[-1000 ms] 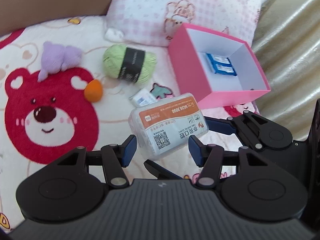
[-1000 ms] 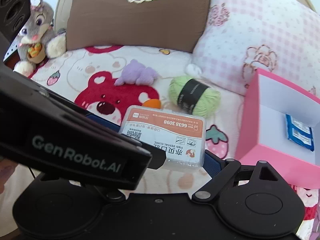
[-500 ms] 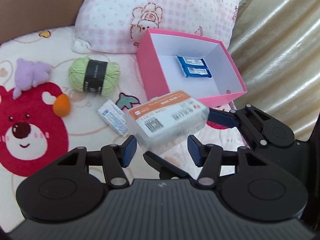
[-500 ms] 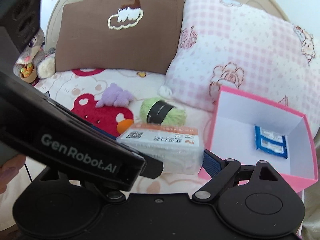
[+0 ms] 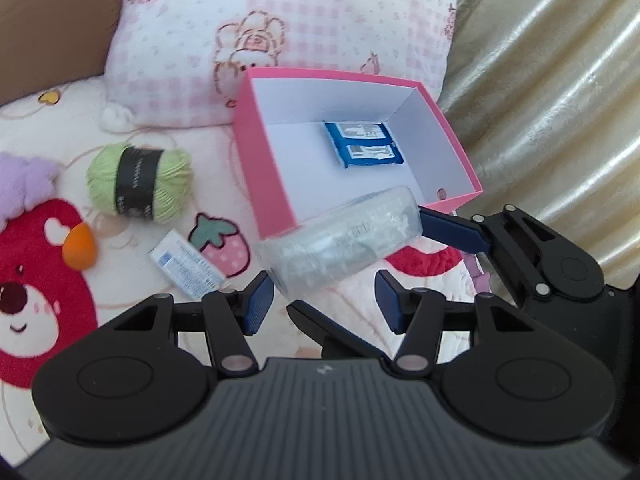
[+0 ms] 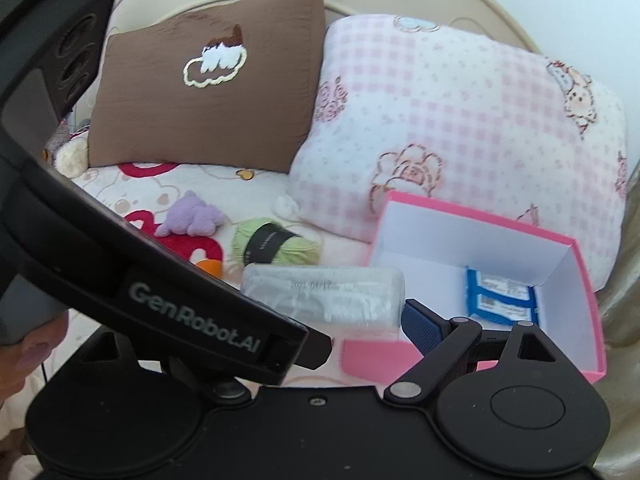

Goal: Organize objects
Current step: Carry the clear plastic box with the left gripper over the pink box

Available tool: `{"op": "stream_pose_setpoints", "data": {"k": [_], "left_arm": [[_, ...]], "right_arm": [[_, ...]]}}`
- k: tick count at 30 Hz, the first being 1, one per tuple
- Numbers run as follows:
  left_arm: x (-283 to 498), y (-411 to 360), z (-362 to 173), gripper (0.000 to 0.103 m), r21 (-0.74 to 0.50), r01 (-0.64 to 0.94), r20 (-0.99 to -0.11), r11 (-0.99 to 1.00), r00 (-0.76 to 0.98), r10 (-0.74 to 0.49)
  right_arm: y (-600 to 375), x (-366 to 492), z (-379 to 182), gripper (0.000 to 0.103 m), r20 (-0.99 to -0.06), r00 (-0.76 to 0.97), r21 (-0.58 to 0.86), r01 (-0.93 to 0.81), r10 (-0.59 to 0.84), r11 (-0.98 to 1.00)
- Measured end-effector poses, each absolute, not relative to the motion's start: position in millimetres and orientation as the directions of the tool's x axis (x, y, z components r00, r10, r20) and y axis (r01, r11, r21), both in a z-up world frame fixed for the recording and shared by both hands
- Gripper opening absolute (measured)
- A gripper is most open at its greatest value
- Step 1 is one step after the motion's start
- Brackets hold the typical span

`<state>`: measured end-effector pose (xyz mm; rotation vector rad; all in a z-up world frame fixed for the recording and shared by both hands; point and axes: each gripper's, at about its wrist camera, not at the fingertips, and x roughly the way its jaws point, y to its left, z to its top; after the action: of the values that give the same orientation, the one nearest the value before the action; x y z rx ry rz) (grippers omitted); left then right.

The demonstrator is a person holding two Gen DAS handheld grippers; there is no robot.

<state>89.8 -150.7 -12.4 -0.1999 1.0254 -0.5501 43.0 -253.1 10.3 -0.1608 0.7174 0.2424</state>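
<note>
1. The clear plastic case (image 5: 340,242) is a rounded rectangular box, translucent and slightly blurred; in the right wrist view it shows a long side face with a faint printed date; its label cannot be seen here.
2. The case is held off the bedspread (image 5: 132,240), over the near left corner of the pink box (image 5: 260,168); the right gripper (image 6: 360,320) grips it by its two ends, jaws set wide; one blue pad touches the case's right end, while the other finger is hidden behind the left gripper's body.
3. The left gripper (image 5: 318,306) sits just below the case, its blue pads (image 5: 256,304) partly apart and pressing on nothing; the case lies beyond its fingertips, not between them.
4. The pink box is open, white inside, and rests against the pink checked pillow (image 5: 280,32); it holds two blue packets (image 5: 362,142) side by side near its far right corner; the rest of its floor is bare.
5. The case's long axis runs roughly left to right, along the line between the right gripper's fingers; in the left wrist view its right end is tilted upward toward the box.
6. On the bedspread left of the box lie a green yarn ball (image 5: 140,184) with a black band, a small white packet (image 5: 186,268), an orange piece (image 5: 80,248) and a purple plush (image 6: 192,218); a brown pillow (image 6: 208,92) stands behind them.
</note>
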Motion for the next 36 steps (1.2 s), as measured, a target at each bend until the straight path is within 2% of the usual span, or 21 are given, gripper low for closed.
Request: {"op": "stream_pose_setpoints", "data": {"k": [9, 14, 19, 28, 32, 36], "left_arm": [[119, -195, -11, 0.053, -0.382, 0.382, -0.746, 0.841, 0.41, -0.525], [136, -223, -3, 0.053, -0.38, 0.414, -0.743, 0.827, 0.397, -0.54], [151, -239, -1, 0.053, -0.418, 0.386, -0.732, 0.822, 0.394, -0.556], [191, -276, -18, 0.054, -0.489, 0.355, -0.737, 0.797, 0.32, -0.595], [202, -291, -27, 0.053, -0.471, 0.344, -0.755, 0.812, 0.318, -0.573], [223, -302, -46, 0.053, -0.517, 0.289, -0.779, 0.806, 0.233, -0.582]], "right_arm": [[-293, 62, 6, 0.092, -0.642, 0.756, -0.053, -0.213, 0.13, 0.976], [-308, 65, 16, 0.092, -0.608, 0.79, -0.139, -0.213, 0.086, 0.967], [-344, 83, 15, 0.088, -0.637, 0.763, -0.045, -0.175, 0.107, 0.983], [-384, 104, 8, 0.083, -0.661, 0.746, -0.045, -0.14, 0.075, 0.989], [-398, 115, -3, 0.082, -0.696, 0.714, -0.035, -0.129, 0.069, 0.991], [-412, 123, -14, 0.081, -0.694, 0.715, 0.005, -0.107, 0.08, 0.994]]}}
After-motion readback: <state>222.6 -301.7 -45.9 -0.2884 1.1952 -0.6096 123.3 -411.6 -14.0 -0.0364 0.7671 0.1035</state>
